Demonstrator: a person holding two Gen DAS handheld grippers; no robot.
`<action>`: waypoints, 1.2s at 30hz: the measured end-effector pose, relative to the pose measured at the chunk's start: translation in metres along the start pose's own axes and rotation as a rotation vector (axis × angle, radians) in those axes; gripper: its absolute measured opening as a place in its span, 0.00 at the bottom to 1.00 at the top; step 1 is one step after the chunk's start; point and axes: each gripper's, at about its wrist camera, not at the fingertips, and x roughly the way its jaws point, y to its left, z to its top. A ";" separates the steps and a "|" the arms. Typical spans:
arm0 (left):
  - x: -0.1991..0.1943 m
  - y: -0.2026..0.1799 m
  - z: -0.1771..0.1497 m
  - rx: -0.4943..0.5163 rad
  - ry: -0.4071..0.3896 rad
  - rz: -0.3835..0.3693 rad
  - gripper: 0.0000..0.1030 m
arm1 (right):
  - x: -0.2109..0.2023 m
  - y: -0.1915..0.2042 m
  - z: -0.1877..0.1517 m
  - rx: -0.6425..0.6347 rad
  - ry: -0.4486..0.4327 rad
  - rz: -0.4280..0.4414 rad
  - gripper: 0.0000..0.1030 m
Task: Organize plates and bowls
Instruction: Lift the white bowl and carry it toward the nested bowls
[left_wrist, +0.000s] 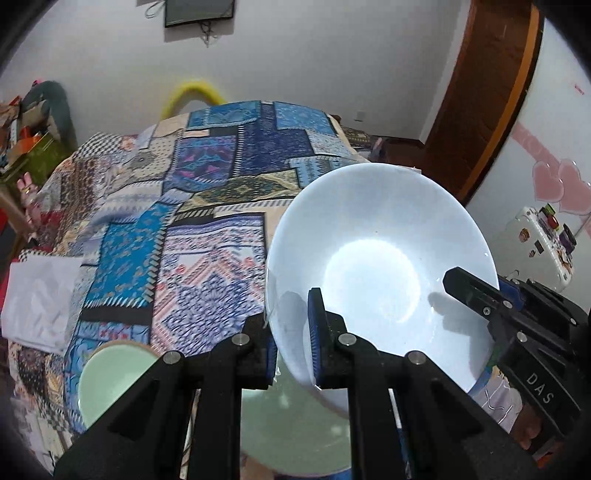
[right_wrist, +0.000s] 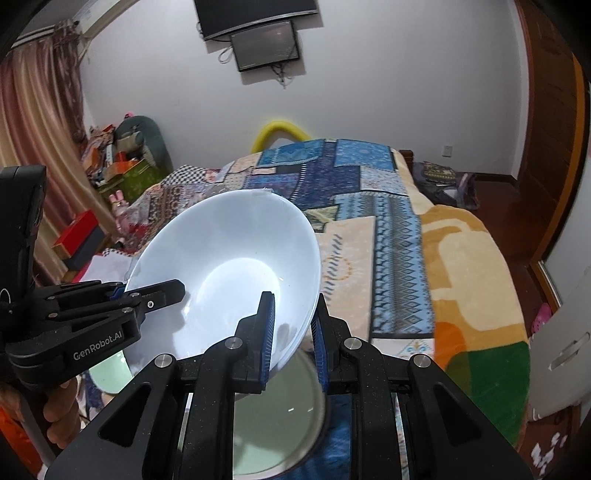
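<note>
Left of room: striped pinkish curtain (right_wrist: 29, 147) is hanging by the wall, with a cluttered heap of boxes and a grey-green stuffed chair (right_wrist: 144, 140) sitting beneath it.
Surface: patchwork bedspread in blue, cream and brown prints (left_wrist: 207, 206) is covering a bed and filling the middle of both views; an orange, cream and green fleece blanket (right_wrist: 476, 295) is lying along its right edge.
Back wall: dark flat screen (right_wrist: 264, 46) is hanging on pale plaster; a yellow foam arch (right_wrist: 280, 131) is peeking over the bed's far end.
Right of room: brown wooden door frame (left_wrist: 491, 92) is standing beside a wall with pink heart stickers (left_wrist: 554, 184).
Bowl: wide white glazed bowl (left_wrist: 376, 258) is being held in the air above the bed, tilted, its open mouth facing up and toward the cameras.
Left gripper (left_wrist: 291, 347): jaws are standing narrow, pinching the bowl's left rim.
Right gripper (right_wrist: 293, 339): jaws are standing narrow, pinching the opposite rim.
Below the bowl: pale green round plate (left_wrist: 295, 424) is lying on the bedspread under the grippers, with a smaller pale green dish (left_wrist: 110, 376) just to its left.
</note>
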 end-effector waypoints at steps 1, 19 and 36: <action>-0.004 0.005 -0.002 -0.007 -0.002 0.002 0.13 | 0.000 0.004 -0.001 -0.004 -0.001 0.005 0.17; -0.039 0.100 -0.048 -0.150 -0.011 0.058 0.13 | 0.028 0.084 -0.015 -0.075 0.044 0.125 0.17; -0.032 0.190 -0.093 -0.253 0.063 0.155 0.13 | 0.083 0.157 -0.042 -0.139 0.174 0.224 0.17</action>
